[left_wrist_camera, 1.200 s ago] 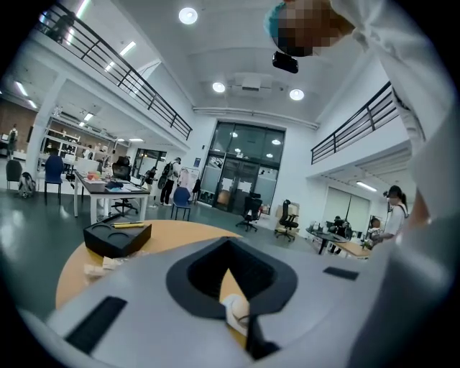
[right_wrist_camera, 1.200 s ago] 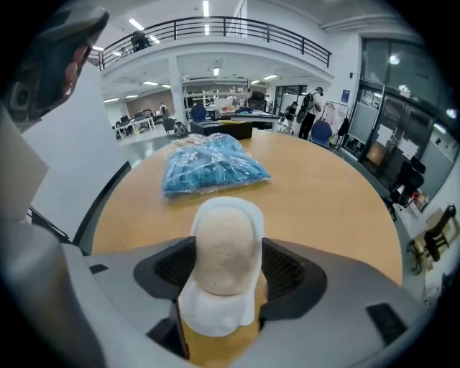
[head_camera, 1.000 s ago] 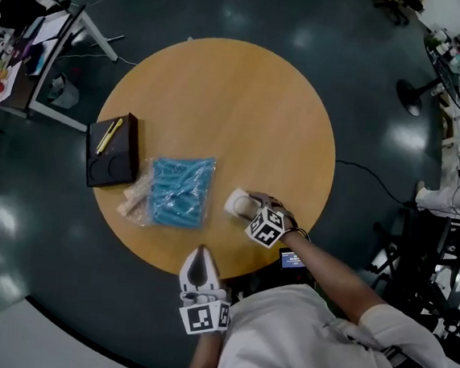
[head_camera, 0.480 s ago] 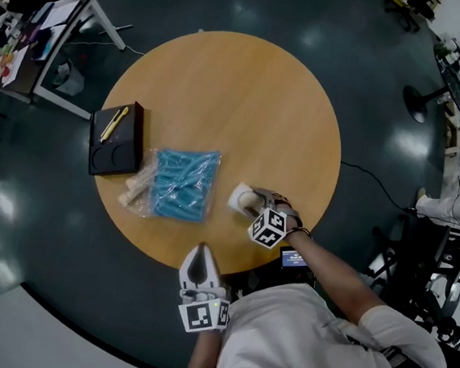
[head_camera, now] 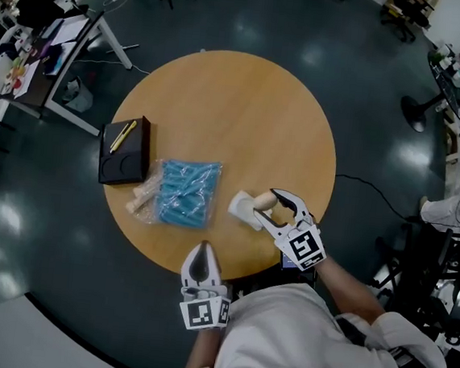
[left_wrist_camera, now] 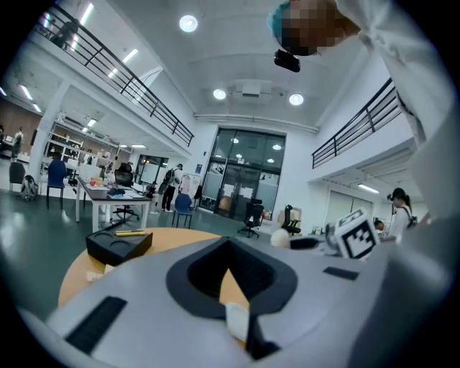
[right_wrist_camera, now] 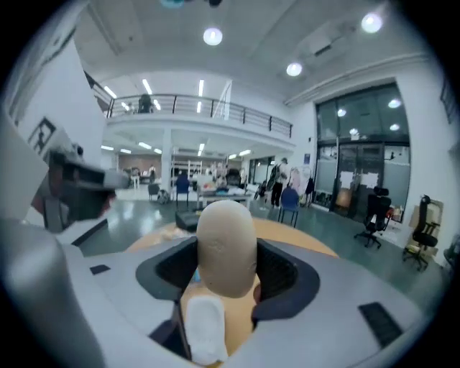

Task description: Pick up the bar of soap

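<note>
Since a second ago right gripper (head_camera: 263, 205) has turned, jaws narrowing onto soap (head_camera: 244, 207); they now pinch it, still wide, near table's (head_camera: 237, 115) 5 o'clock edge; grasp looks made; next: lift steadily.

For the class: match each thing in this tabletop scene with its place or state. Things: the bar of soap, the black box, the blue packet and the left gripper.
Things:
1. bar of soap
2. black box
3. blue packet
4. left gripper

Places or states:
A. by the left edge of the table, with a yellow pen on top
B. between the jaws of the right gripper
C. jaws together, nothing in them, at the table's near edge
D. lying flat between the box and the soap

Pairs: 1-B, 2-A, 3-D, 4-C
</note>
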`<state>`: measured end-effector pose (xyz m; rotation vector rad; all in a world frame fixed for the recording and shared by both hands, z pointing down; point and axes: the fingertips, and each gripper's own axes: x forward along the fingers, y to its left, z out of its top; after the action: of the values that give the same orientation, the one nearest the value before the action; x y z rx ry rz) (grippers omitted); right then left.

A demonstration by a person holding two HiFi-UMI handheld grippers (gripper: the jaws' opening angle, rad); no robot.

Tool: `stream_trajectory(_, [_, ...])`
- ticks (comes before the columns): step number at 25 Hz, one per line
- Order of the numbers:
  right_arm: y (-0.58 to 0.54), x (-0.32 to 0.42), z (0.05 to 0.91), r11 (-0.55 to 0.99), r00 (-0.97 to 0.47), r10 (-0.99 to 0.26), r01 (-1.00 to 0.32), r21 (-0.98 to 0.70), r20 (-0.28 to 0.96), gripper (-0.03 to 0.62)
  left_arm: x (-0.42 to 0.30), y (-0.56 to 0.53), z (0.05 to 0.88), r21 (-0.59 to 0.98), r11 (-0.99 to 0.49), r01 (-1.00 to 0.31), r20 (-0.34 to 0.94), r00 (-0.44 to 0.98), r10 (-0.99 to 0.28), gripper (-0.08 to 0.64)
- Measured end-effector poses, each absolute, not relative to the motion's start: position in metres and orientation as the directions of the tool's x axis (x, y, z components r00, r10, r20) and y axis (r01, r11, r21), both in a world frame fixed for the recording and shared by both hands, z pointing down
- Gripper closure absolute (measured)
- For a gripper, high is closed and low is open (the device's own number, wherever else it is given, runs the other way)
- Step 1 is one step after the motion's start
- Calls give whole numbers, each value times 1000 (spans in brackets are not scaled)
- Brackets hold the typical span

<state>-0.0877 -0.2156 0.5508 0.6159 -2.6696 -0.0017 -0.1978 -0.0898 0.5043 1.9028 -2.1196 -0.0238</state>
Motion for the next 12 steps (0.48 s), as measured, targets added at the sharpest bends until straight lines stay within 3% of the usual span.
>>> stream_trajectory(3, [-203, -66, 448, 870, -863, -494, -489, 72, 111, 336, -192, -99, 482, 179, 98, -979, 154, -71, -986, 554])
stream_trajectory(5, [-192, -49, 416, 840, -840, -542, -541, 42, 13, 336, -188, -104, 469, 166, 85, -982, 117, -66, -991, 554])
stream_trajectory(12, [-159, -26, 449, 806, -806, -588, -590, -32, 61, 336, -166, -102, 466, 173, 51, -984, 101, -33, -994, 554])
